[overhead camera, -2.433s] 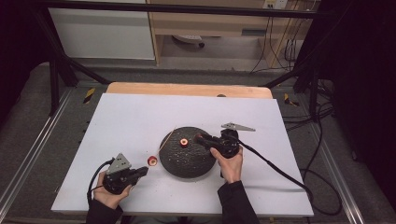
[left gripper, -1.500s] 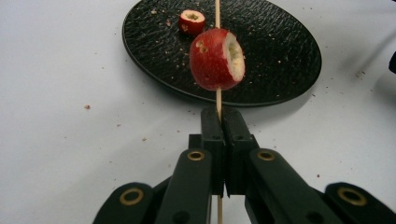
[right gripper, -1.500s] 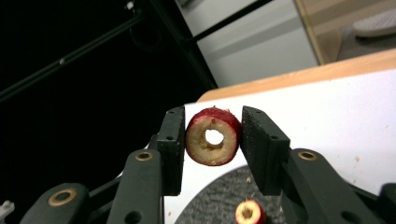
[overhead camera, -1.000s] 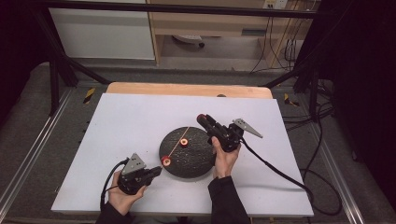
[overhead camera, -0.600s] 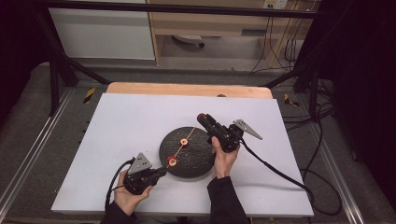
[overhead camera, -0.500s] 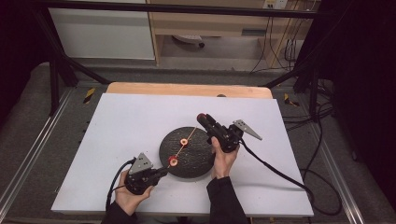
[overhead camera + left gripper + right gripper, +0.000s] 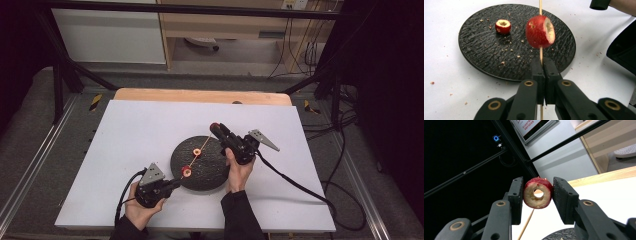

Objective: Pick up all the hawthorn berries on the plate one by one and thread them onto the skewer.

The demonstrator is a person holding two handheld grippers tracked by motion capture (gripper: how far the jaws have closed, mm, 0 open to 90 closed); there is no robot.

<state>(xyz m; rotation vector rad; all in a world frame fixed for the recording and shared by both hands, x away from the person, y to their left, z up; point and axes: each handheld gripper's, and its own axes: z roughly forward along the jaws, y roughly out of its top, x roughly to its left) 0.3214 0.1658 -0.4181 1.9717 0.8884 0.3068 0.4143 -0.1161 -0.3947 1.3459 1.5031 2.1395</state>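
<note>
A thin wooden skewer [image 7: 202, 147] slants over the black textured plate [image 7: 212, 176]. My left gripper [image 7: 175, 183] is shut on its near end at the plate's front left rim. A red cored fruit piece [image 7: 540, 31] is threaded on the skewer [image 7: 540, 53] just beyond the shut left gripper [image 7: 543, 63]. Another small red piece [image 7: 503, 26] lies on the plate [image 7: 486, 55]. My right gripper [image 7: 216, 127] hovers over the plate's far rim, shut on a red fruit ring [image 7: 538, 193] whose hole faces the camera. The skewer's far end [image 7: 526, 223] points up toward the ring.
The plate sits on a white board [image 7: 135, 130] over a wooden table [image 7: 200, 95]. Crumbs [image 7: 506, 50] dot the plate and the board. Cables [image 7: 295, 182] trail from both grippers. Metal frame legs [image 7: 60, 75] and a cabinet [image 7: 110, 35] stand behind the table.
My left gripper has moved right to the plate with the skewer, bringing its tip close to the ring. The right gripper, earlier lifted off the plate with the ring, has barely moved.
</note>
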